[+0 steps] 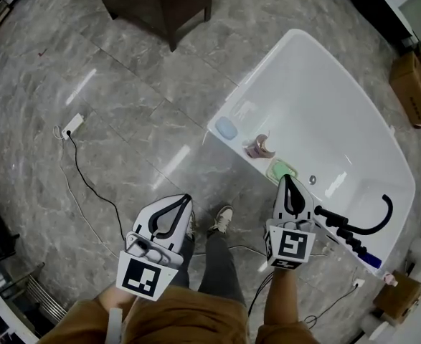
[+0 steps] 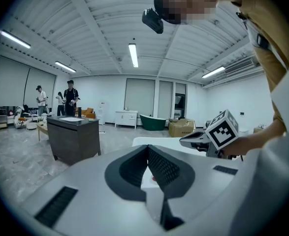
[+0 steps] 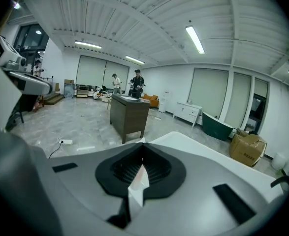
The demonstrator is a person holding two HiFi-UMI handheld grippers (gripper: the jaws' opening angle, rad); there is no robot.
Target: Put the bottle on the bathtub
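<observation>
**Bottle on the rim, both tongs free**

The small pinkish bottle (image 1: 260,147) is on the near rim of the white bathtub (image 1: 339,120). It sits between a pale blue item (image 1: 226,127) to its left and a green dish (image 1: 282,170) to its right. I cannot tell whether it is fully upright, but nothing is touching it.

My right tongs (image 1: 287,181) hang over the floor side of the rim, near the green dish and apart from the bottle. Their jaws are pressed together with nothing between them. My left tongs (image 1: 187,199) are well to the left over the grey floor, also closed and empty.

The black faucet (image 1: 357,229) is further right along the tub, clear of everything.

I judge the placing done, since the bottle rests on the tub and I have let go. All that seems left is drawing both tongs back without brushing the rim.
</observation>
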